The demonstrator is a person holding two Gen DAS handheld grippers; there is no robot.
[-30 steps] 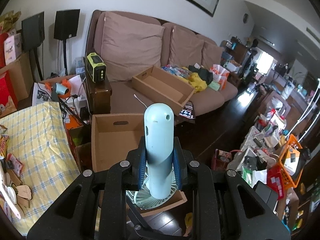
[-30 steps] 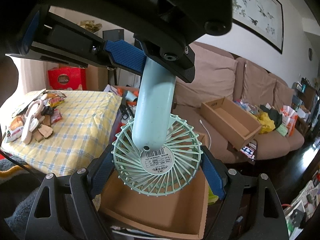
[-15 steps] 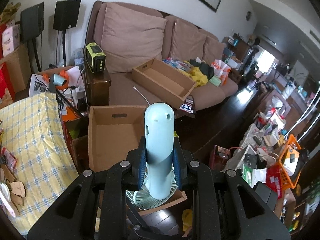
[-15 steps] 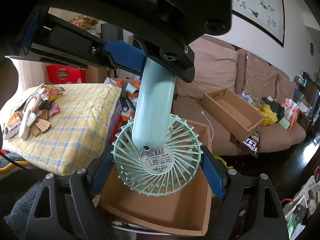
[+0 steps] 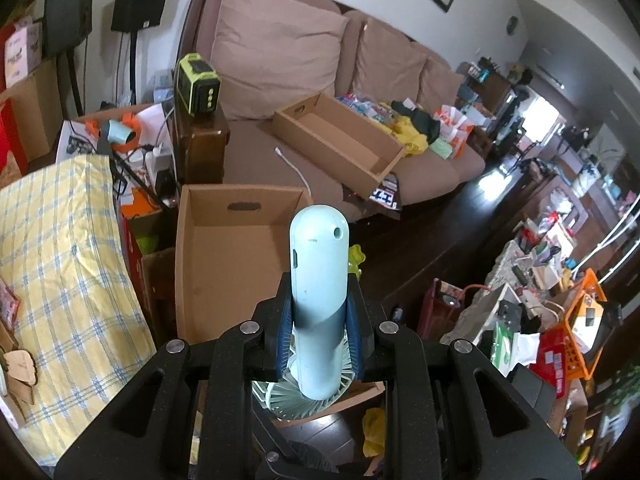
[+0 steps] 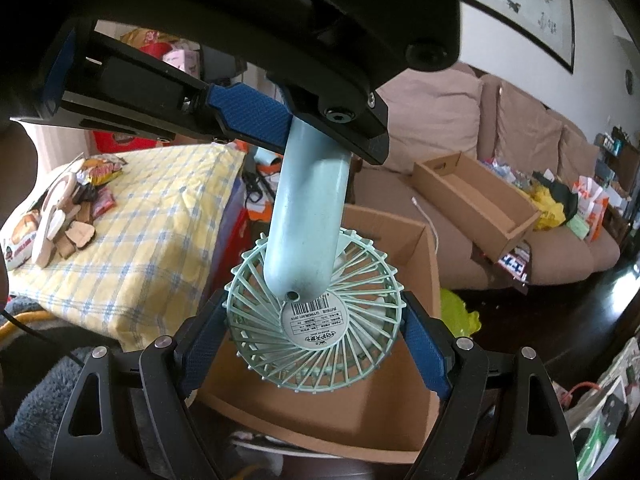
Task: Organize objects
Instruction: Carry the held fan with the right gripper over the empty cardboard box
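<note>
A handheld fan has a pale blue handle point(image 5: 318, 264) and a mint green cage point(image 6: 320, 344). My left gripper point(image 5: 319, 304) is shut on the handle, which sticks up and away between its blue pads. In the right wrist view the left gripper point(image 6: 316, 136) reaches in from the top and clamps the handle. My right gripper point(image 6: 314, 332) stands wide, its pads pressed against the two sides of the round cage. The fan hangs over an open brown cardboard box point(image 5: 240, 192), whose side wall point(image 6: 428, 272) rises behind the cage. The box's floor looks bare.
A yellow checked cloth point(image 5: 52, 240) with snack packets point(image 6: 72, 208) lies left of the box. Behind stands a brown sofa point(image 5: 280, 60) bearing a shallow cardboard tray point(image 5: 340, 140). A yellow-green power unit point(image 5: 198, 84) sits on a side table. Cluttered goods point(image 5: 560, 300) fill the right.
Both grippers have sunk together with the fan toward the cardboard box, which now fills more of each view. Neither grip has changed.
</note>
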